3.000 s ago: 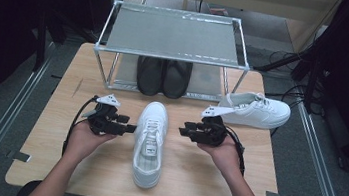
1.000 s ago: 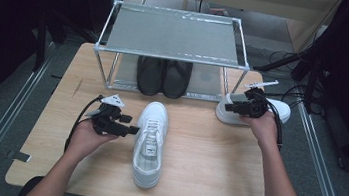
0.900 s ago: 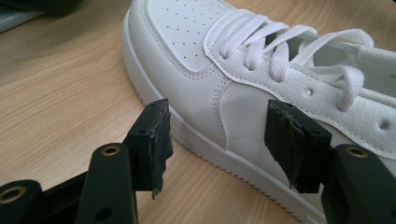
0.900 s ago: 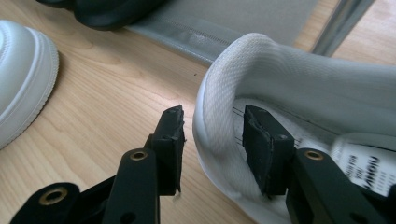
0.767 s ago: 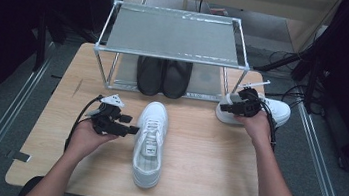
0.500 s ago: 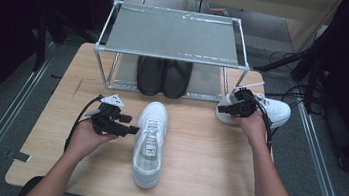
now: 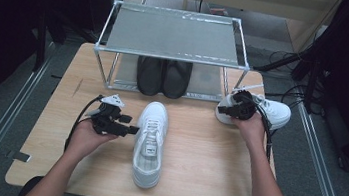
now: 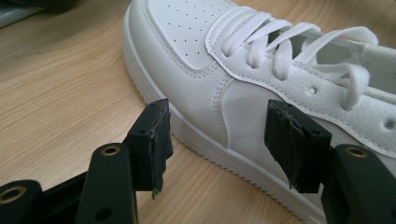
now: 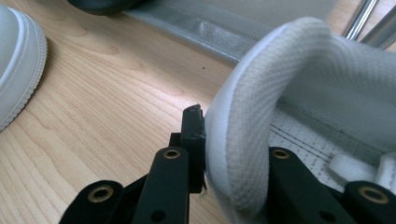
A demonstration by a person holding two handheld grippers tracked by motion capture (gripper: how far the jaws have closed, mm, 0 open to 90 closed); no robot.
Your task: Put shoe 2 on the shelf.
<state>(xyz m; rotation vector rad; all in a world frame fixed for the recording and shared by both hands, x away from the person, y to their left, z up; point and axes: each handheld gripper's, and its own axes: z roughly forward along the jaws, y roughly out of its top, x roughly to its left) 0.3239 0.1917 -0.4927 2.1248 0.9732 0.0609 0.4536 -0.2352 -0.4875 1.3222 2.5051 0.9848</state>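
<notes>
Pinching down, the right gripper (image 7: 234, 110) has just been closing its jaws on the heel collar of the far-right white sneaker (image 7: 274, 111); left gripper (image 7: 126, 127) gapes wide beside the centre sneaker (image 7: 150, 143), holding nothing.

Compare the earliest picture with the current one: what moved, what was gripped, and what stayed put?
The right gripper left the middle shoe, went to the white shoe at the table's right edge and closed on its heel collar. The left gripper, the middle shoe and the black shoes stayed.

Right gripper (image 7: 234, 110) jaws just closing, clamped; left gripper (image 7: 131, 129) agape
</notes>
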